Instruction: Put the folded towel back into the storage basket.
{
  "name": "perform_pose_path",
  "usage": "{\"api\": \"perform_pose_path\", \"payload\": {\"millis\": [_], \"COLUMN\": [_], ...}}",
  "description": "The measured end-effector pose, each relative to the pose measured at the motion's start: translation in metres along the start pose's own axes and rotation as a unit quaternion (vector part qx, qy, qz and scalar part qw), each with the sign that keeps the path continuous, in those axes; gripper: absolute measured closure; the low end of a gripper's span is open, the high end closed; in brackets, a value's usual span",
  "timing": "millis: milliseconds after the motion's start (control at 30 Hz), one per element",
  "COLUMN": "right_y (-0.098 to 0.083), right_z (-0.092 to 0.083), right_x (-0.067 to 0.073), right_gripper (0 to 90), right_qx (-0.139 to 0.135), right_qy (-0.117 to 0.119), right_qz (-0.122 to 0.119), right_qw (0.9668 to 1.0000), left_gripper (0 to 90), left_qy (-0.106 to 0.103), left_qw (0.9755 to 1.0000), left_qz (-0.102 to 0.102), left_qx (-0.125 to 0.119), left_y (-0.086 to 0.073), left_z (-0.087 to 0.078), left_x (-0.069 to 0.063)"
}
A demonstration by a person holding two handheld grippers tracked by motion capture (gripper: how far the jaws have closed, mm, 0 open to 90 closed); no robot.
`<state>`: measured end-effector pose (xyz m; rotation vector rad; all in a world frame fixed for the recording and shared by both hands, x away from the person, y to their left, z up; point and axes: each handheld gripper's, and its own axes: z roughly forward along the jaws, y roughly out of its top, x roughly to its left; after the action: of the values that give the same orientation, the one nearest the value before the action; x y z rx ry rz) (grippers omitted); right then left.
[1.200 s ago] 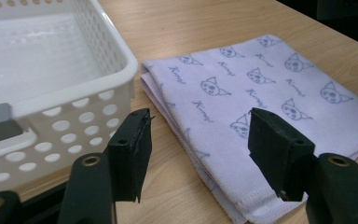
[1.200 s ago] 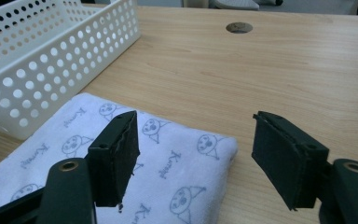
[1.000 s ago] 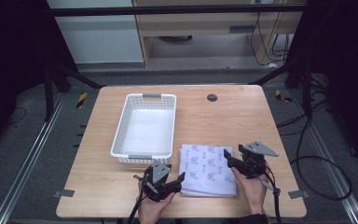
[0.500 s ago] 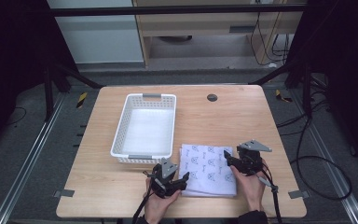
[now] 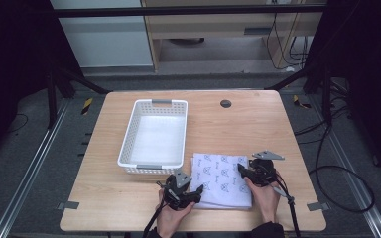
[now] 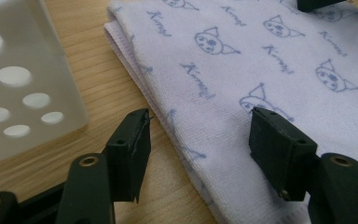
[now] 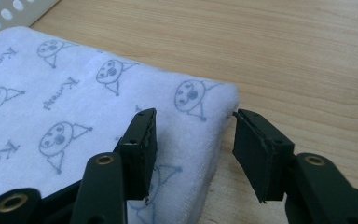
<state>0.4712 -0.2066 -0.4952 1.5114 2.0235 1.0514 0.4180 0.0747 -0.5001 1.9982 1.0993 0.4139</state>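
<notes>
A folded white cloth (image 5: 222, 179) printed with blue cat faces lies on the wooden table (image 5: 258, 129), near the front edge. My left gripper (image 5: 196, 191) is low at the cloth's near left edge, open, its jaws having just opened wider. In the left gripper view (image 6: 200, 126) the folded edge of the cloth (image 6: 242, 60) lies between the jaws, untouched. My right gripper (image 5: 242, 171) sits at the cloth's right edge, jaws just closing. In the right gripper view (image 7: 193, 126) they straddle the cloth's (image 7: 74, 116) rounded fold without pressing it.
A white perforated basket (image 5: 129, 148) stands empty just behind and left of the cloth, and its wall (image 6: 23, 93) is close to my left gripper. A dark round cable hole (image 5: 225, 103) sits at the table's back. Bare wood lies to the right of the cloth.
Both grippers have sunk onto the cloth. The left one shifted right to the cloth's edge, and the right one's jaws have narrowed.
</notes>
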Motion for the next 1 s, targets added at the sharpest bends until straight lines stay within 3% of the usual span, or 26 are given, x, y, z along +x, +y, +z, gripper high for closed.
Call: {"api": "perform_pose_path", "payload": {"millis": [333, 500, 600, 1000], "right_y": [-0.0027, -0.0049, -0.0081, -0.0069], "right_z": [0.0042, 0.0056, 0.0063, 0.0066], "right_x": [0.0006, -0.0011, -0.0032, -0.002], "right_gripper": [51.6, 51.9, 53.8, 63.4], "right_qx": [0.005, 0.003, -0.005, 0.0], "right_qy": [0.002, 0.009, 0.016, 0.029], "right_qz": [0.004, 0.023, 0.032, 0.036], "right_qw": [1.0, 0.9997, 0.9994, 0.9989], "left_gripper": [35.4, 35.5, 35.7, 45.8], "left_qy": [0.005, 0.007, -0.008, -0.024], "left_qw": [0.9999, 0.9999, 0.9997, 0.9994], "left_qz": [-0.005, -0.003, -0.022, -0.017], "left_qx": [0.011, 0.009, 0.007, 0.017], "left_y": [0.0, -0.0011, -0.0018, 0.0016], "left_z": [0.0033, 0.0045, 0.0065, 0.0074], "left_x": [-0.0006, -0.0018, 0.0018, 0.0005]}}
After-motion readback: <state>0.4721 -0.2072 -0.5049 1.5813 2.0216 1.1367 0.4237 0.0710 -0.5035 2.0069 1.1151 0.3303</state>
